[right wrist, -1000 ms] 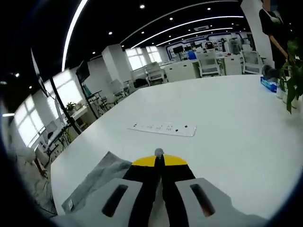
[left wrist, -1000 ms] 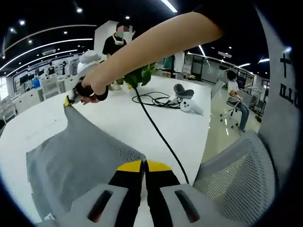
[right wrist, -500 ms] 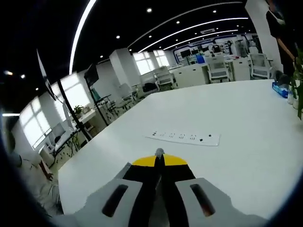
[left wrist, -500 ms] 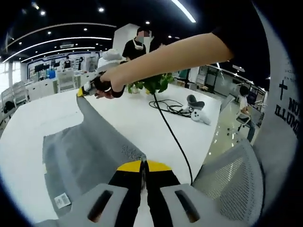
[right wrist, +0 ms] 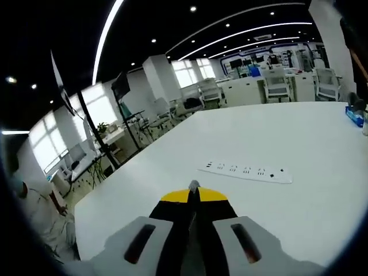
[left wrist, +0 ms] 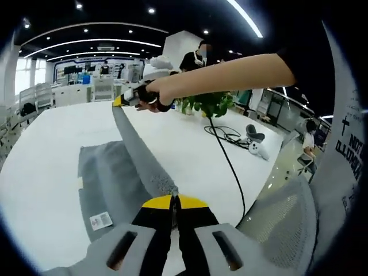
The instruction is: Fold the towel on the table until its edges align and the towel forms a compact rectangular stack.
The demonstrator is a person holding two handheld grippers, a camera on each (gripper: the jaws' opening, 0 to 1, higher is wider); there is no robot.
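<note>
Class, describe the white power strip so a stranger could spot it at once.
Start at the broad white table. Ahead of the right claw lies the power strip, long, flat and white. Its row of dark sockets sets it apart from the tabletop.

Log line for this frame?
phase: fold lift | left gripper: shut on towel | right gripper: shut on towel corner | edge taut, raised over table

In the left gripper view, the grey cloth towel (left wrist: 123, 172) stretches taut between the two grippers, a raised ridge across the white table (left wrist: 40, 172). To its right a black cable (left wrist: 230, 167) runs over the tabletop, with a grey mesh chair back (left wrist: 282, 221) beside the edge. In the right gripper view, a white power strip (right wrist: 247, 171) lies ahead on open tabletop.
</note>
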